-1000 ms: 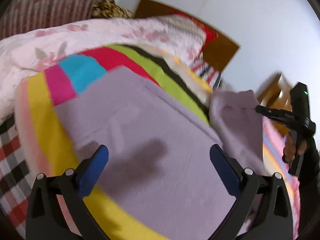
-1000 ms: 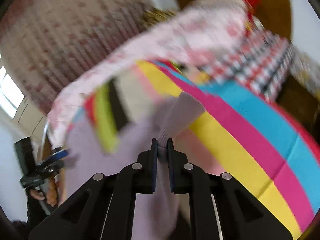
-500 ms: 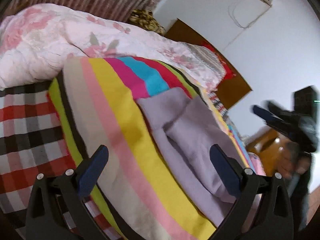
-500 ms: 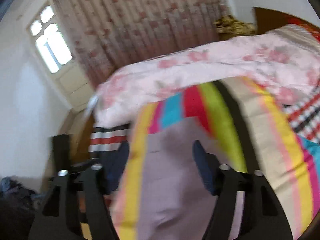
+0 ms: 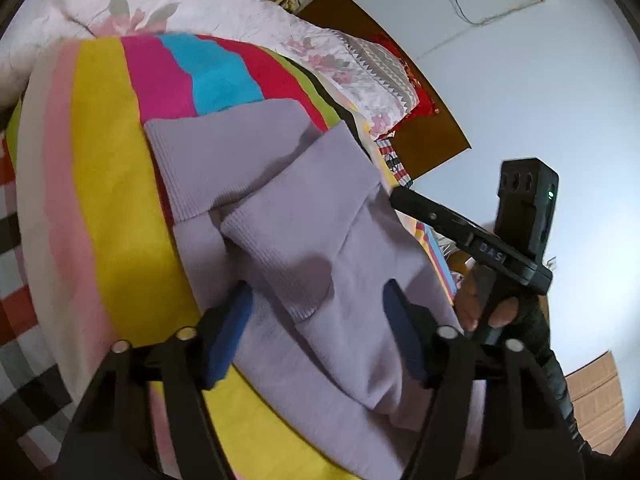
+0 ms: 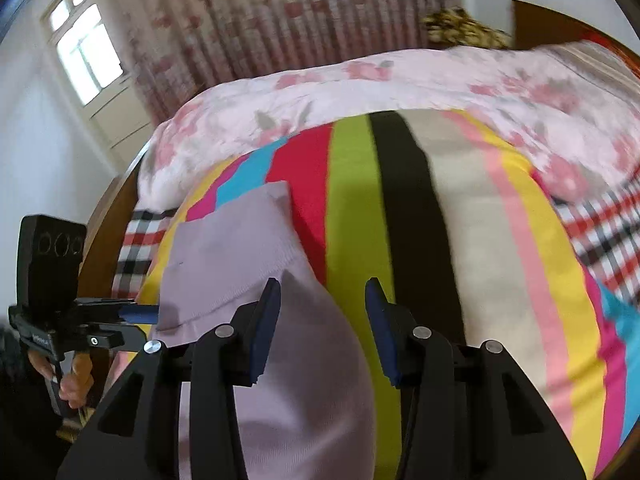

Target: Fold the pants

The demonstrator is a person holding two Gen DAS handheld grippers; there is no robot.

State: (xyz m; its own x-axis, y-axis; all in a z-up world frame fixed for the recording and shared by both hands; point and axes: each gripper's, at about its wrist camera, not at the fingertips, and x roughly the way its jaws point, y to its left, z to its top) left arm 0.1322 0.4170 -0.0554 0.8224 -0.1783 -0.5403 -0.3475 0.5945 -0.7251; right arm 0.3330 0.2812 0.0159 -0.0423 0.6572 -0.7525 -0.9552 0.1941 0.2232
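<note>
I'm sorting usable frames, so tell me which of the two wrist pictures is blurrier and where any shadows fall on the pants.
Right wrist view: blurrier, smeared most on the floral quilt and curtain; a dim shadow lies low on the pants. Left wrist view: sharp on the pants, with a soft dark shadow just ahead of the left gripper; fisheye bending curves the striped blanket.

Home bedroom. Bed spread with bright striped blanket (image 6: 472,248) over red-black-white checked sheet (image 6: 608,232); pink floral quilt (image 6: 400,92) bunched along far side. Floral pleated curtain (image 6: 248,12) hung floor-length beside white-framed window (image 6: 86,50). Dark wooden headboard (image 5: 424,136) stood against plain white wall (image 5: 540,92), thin cable running across it. Lilac pants (image 5: 304,216) lay on blanket
</note>
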